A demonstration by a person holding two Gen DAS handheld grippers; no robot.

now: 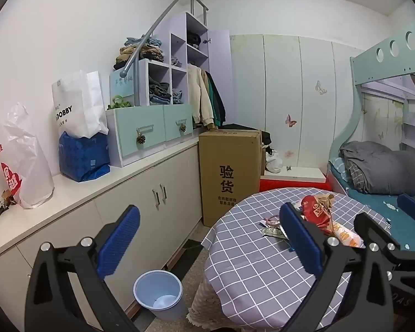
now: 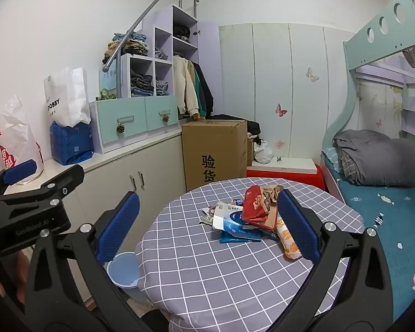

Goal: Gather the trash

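A heap of wrappers is lying near the middle of the checked tablecloth [image 2: 221, 271]: a crumpled red packet [image 2: 256, 204] is sitting on top, a blue-and-white pouch [image 2: 235, 225] is lying flat beneath, and an orange packet [image 2: 287, 242] is resting beside them. A light blue wastebasket [image 1: 159, 293] is standing upright on the floor beside the table.

White-walled bedroom with a long white countertop [image 1: 69, 193] over beige cabinet doors [image 1: 141, 202] along the left wall, carrying a mint-green two-drawer unit [image 1: 152, 127] and a lavender stepped cubby shelf [image 1: 179, 63] filled with folded clothes. A tall brown cardboard box [image 2: 213, 152] stands on the floor before pale wardrobe doors with butterfly stickers [image 2: 290, 88]. At right, a mint-green bunk bed [image 2: 373, 41] holds a folded grey quilt [image 2: 373, 160].
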